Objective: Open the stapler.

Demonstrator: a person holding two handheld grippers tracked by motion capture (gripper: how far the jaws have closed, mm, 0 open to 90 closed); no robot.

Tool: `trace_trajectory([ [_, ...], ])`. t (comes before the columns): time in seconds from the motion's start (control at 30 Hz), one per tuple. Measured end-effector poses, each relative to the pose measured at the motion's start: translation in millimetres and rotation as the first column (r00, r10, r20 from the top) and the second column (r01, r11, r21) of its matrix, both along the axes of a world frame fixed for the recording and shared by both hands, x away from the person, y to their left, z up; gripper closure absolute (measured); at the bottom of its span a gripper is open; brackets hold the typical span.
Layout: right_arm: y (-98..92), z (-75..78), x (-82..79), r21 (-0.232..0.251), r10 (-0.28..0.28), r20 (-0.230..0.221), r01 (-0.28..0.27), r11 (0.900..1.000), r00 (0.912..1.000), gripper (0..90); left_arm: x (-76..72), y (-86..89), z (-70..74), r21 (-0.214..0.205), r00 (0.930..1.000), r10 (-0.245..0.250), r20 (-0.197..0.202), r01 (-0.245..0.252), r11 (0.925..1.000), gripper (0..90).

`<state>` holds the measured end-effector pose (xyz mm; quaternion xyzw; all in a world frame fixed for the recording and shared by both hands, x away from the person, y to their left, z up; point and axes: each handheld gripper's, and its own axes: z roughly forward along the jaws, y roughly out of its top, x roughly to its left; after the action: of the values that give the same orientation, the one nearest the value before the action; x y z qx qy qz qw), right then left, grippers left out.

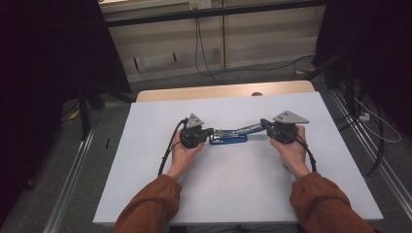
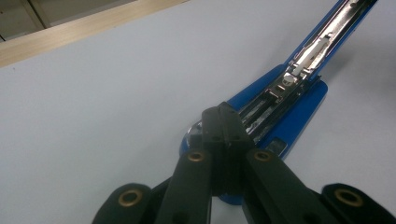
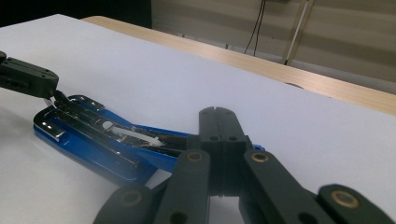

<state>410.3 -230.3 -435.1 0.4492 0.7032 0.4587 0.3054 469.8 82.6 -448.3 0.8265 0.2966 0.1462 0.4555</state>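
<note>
A white table [image 1: 160, 184] is taking up most of the scene, with a strip of bare wood [image 1: 214, 91] running along its far edge. Two forearms in rust-brown sleeves [image 1: 150, 206] are coming in from the near side, each hand carrying a black gripper.

Near the middle of the table, a blue stapler [image 1: 228, 138] is lying opened out. Its blue base is sitting flat on the white surface, while its metal upper arm [image 1: 243, 129] is slanting up and to the right from the base.

The left gripper [image 1: 208, 132] is sitting just left of the stapler, in the person's left hand [image 1: 184, 151]. Its jaws are pressed together, tip against tip, and in the left gripper view they are lying over the left end of the stapler's base, hiding part of it; whether they are pinching anything there cannot be told.

The right gripper [image 1: 265, 123] is sitting at the right end of the raised arm, in the right hand [image 1: 290, 150]. Its jaws are also closed flat on each other, and in the right gripper view the stapler's arm is running in behind their tips, so contact cannot be judged.
</note>
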Motion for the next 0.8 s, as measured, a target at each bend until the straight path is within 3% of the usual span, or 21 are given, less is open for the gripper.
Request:
trace_trajectory([
  [0.8, -3.7, -12.6, 1.6, -0.028, 0.008, -0.066, -0.010, 0.9996, 0.9978, 90.0, -0.4, -0.3, 0.3, 0.009, 1.0000, 0.001, 0.008, -0.001, 1.0000, 90.0],
])
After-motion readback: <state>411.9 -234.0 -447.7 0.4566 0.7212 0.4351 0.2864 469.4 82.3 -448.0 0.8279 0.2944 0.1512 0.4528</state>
